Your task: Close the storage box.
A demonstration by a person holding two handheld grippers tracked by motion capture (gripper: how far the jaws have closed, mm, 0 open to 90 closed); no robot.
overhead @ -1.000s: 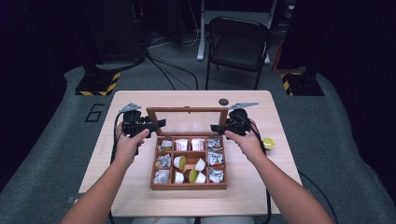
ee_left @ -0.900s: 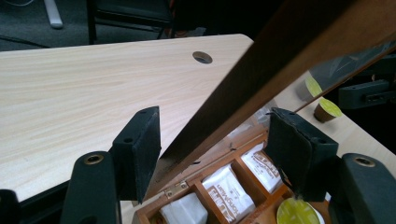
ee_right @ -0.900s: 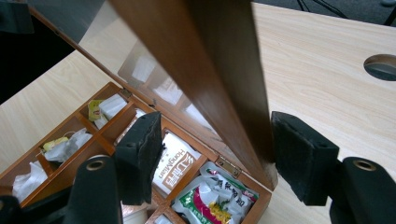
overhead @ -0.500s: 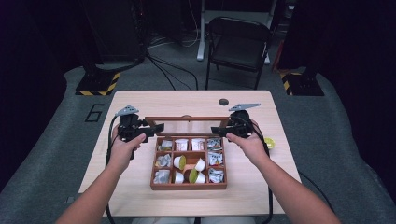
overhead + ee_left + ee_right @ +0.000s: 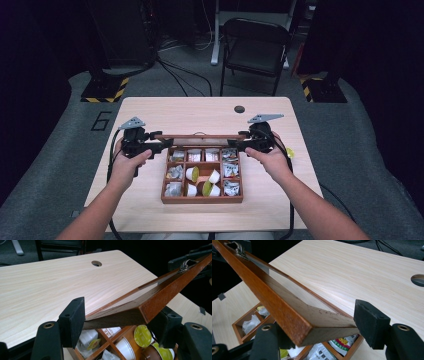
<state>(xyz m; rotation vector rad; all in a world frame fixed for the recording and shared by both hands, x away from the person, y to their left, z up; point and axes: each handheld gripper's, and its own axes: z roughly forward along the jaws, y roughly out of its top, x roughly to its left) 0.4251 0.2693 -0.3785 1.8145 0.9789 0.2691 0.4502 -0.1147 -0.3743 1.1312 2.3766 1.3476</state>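
**Hinged lid held half-raised over the open wooden box**

The lid (image 5: pixel 200 136) of the wooden box (image 5: pixel 202 199) stands tilted up from its back edge, above the compartments, with a small metal latch on its front rail. Each end of it sits between the jaws of a tool. The left tool (image 5: pixel 159 146) has the lid's left corner between its pads; in the left gripper view the near pad (image 5: pixel 72 321) lies against the frame. Its jaws have just been opening. The right tool (image 5: pixel 239 145) brackets the right corner, where a thin gap shows beside one pad (image 5: pixel 370 323) in the right gripper view; its jaws have just been closing.

Under the lid, the box's compartments hold white capsules with yellow-green tops (image 5: pixel 192 174) and small printed packets (image 5: pixel 230 170). The box lies at the near middle of the table (image 5: pixel 150 112), a pale wood-grain top with a round cable hole (image 5: pixel 239 109) near its far edge. A small yellow thing (image 5: pixel 290 152) lies beside the right hand.

Around the table, grey carpet runs to a dark room: a black folding chair (image 5: pixel 255 47) stands behind, black stands rest on hazard-striped bases (image 5: pixel 104 90), cables trail across the floor, and a number six (image 5: pixel 101 120) is marked at the left.
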